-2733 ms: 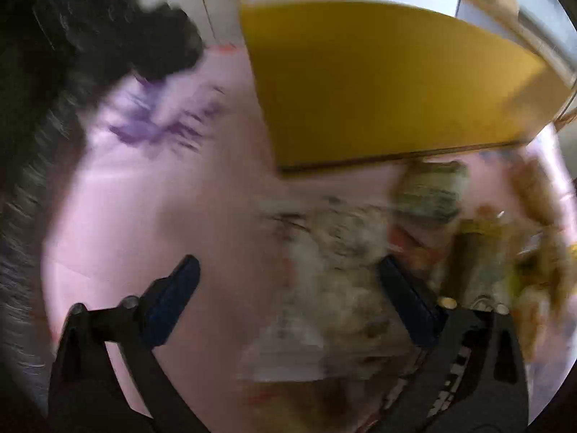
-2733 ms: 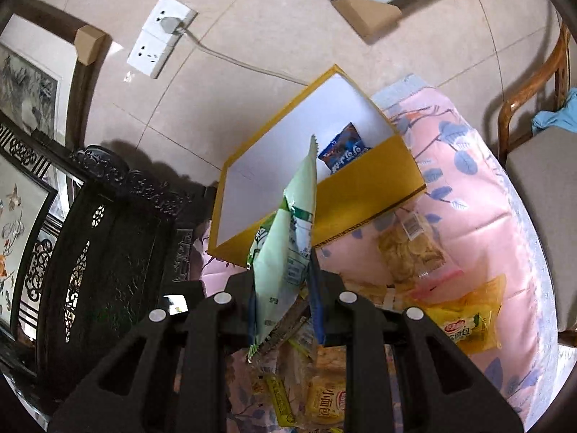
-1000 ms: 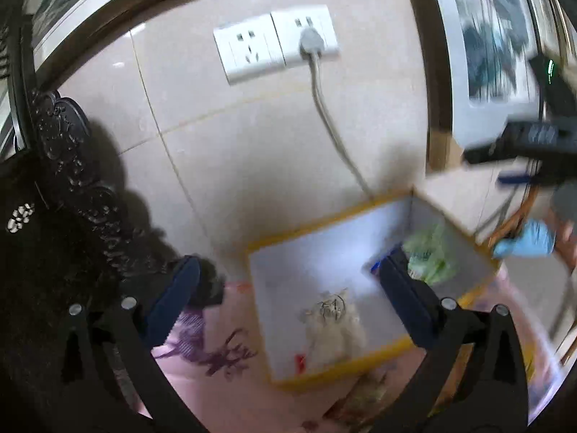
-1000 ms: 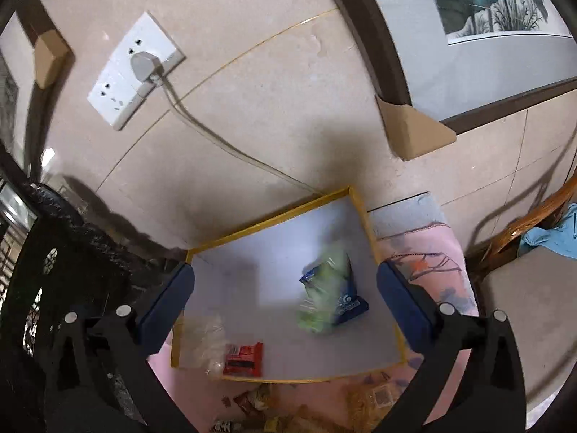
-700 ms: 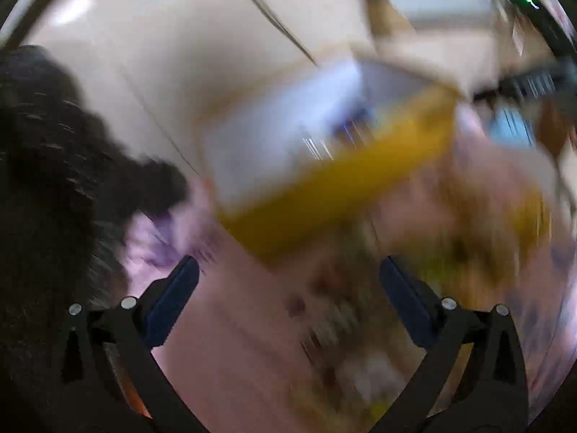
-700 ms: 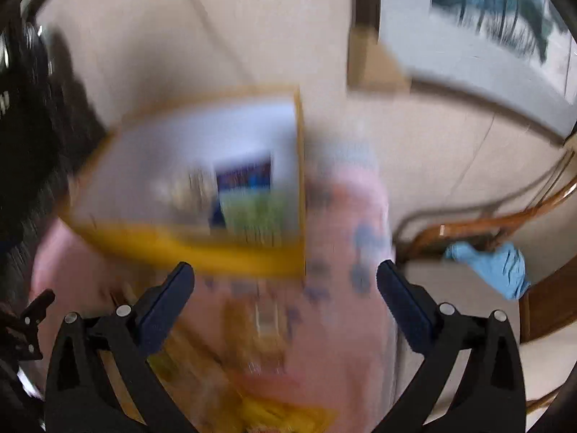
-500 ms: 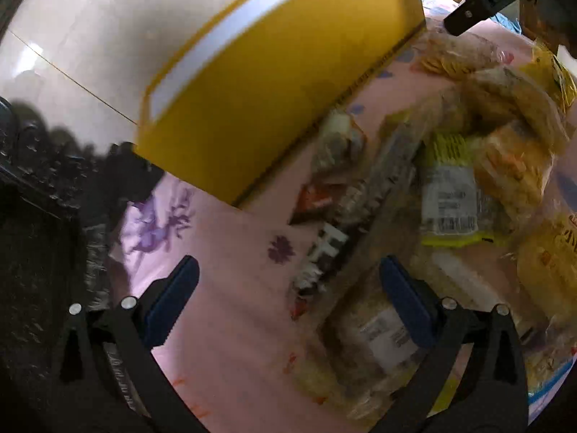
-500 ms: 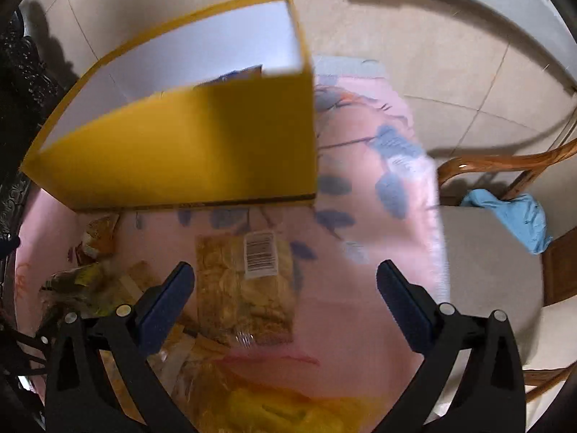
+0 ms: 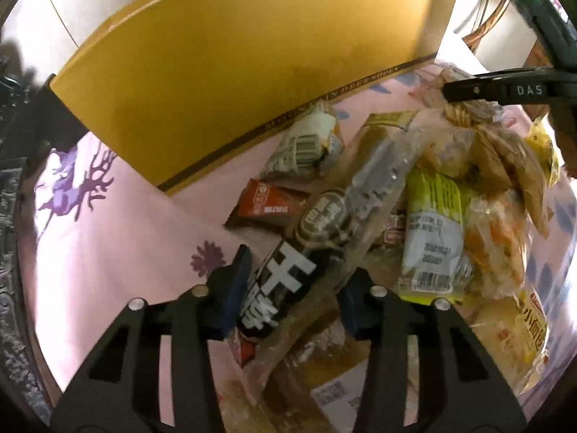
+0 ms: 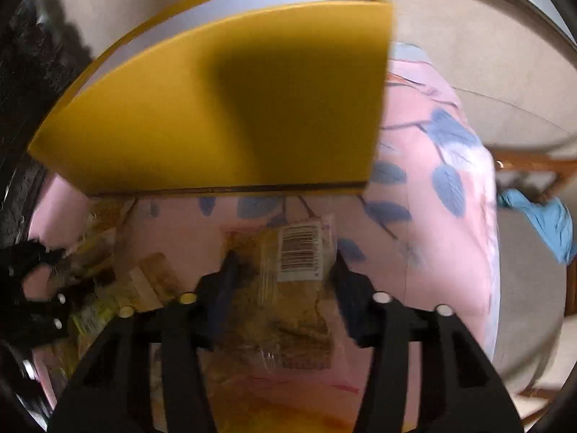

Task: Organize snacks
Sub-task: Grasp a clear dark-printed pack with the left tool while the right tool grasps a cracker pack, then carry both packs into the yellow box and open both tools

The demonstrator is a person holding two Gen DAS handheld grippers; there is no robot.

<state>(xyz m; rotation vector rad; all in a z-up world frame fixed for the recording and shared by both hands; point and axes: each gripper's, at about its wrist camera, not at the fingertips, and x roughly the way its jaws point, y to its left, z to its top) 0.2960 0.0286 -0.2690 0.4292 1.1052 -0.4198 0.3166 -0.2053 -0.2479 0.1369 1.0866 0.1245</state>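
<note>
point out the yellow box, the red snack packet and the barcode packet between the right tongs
yellow box (image 9: 252, 72): left wrist view, outer front wall
red snack packet (image 9: 268, 206): left wrist view, middle of wrapper
barcode packet (image 10: 301, 249): right wrist view, on its barcode label

The box (image 9: 252, 72) is mustard yellow outside and white inside. The cloth (image 10: 432, 166) is pink, printed with blue leaves and purple flowers. One snack packet (image 9: 285, 285) is black with white lettering, another (image 9: 268, 209) red-brown, and a third (image 9: 432, 223) lime yellow.
</note>
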